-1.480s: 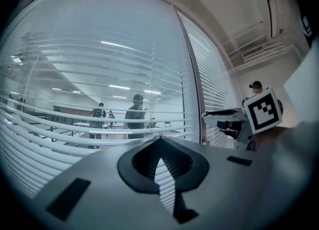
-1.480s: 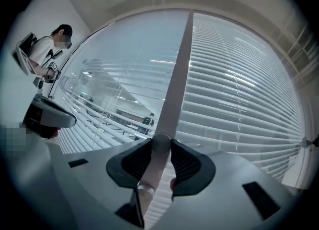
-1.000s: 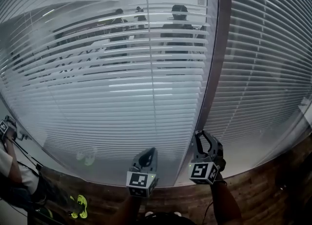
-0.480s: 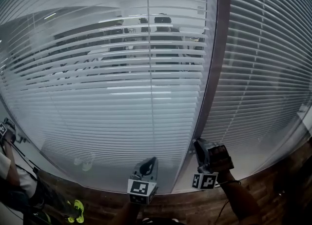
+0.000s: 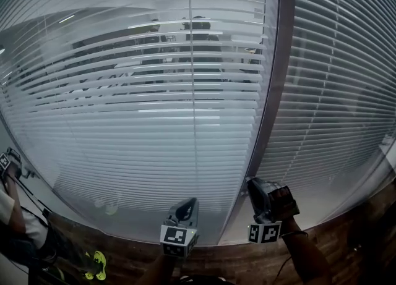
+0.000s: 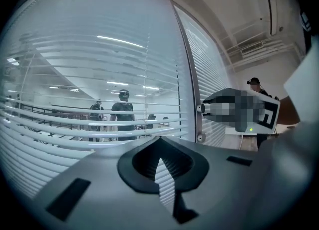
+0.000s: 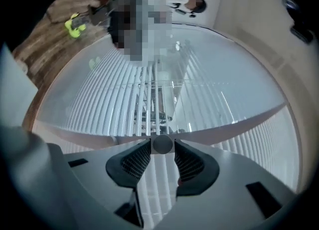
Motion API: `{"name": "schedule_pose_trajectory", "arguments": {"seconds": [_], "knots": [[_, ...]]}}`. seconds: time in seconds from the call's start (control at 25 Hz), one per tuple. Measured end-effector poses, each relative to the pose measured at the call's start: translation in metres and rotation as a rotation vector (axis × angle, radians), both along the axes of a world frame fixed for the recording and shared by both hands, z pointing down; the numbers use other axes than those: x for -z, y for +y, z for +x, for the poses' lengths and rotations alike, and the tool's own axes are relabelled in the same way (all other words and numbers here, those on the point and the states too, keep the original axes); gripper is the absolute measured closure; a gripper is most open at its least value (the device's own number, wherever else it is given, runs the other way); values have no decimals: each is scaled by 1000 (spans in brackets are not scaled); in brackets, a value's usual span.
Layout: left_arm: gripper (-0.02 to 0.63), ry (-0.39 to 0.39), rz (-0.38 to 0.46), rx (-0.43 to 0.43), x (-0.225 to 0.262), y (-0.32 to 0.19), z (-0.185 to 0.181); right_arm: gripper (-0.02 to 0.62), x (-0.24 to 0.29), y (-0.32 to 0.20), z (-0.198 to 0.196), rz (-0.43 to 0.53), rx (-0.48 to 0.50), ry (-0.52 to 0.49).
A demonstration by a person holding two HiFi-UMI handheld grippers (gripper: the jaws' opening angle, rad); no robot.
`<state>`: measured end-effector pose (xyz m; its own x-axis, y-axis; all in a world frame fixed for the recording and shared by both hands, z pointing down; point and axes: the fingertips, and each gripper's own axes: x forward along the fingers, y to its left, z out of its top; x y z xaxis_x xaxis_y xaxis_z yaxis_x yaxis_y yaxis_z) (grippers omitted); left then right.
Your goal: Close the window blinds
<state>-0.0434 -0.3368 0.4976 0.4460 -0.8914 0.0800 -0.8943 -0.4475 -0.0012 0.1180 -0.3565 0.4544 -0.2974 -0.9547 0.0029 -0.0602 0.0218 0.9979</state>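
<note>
Blinds fill the window ahead of both pairs of fingers. Their upper slats are tilted partly open, so people show through behind them, while the lower slats look closer together. Your right gripper has its fingers clamped on a small round knob. One pad presses each side of it, and the knob sits right at the fingertips, against the dark window post. Your left gripper is just to the left of the right one. Its fingers are closed tip to tip with nothing between them, and the slats are near, beyond the tips.
</note>
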Motion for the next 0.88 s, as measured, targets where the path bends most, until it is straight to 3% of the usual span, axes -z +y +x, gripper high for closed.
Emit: {"name": "schedule_pose_trajectory", "arguments": {"seconds": [0.24,0.48,0.64,0.88], "knots": [[606,-1,-4,-1,5,9,0,442,13,15,10,-185,-15,-675],[606,-4,-21,12,0,8,1,442,18,2,15,-277,2,-1216],[606,-4,-17,3,2,11,5,442,24,-5,15,-289,-45,-1384],[606,0,-19,27,4,13,-4,465,14,-13,20,-273,-73,-1439]]}}
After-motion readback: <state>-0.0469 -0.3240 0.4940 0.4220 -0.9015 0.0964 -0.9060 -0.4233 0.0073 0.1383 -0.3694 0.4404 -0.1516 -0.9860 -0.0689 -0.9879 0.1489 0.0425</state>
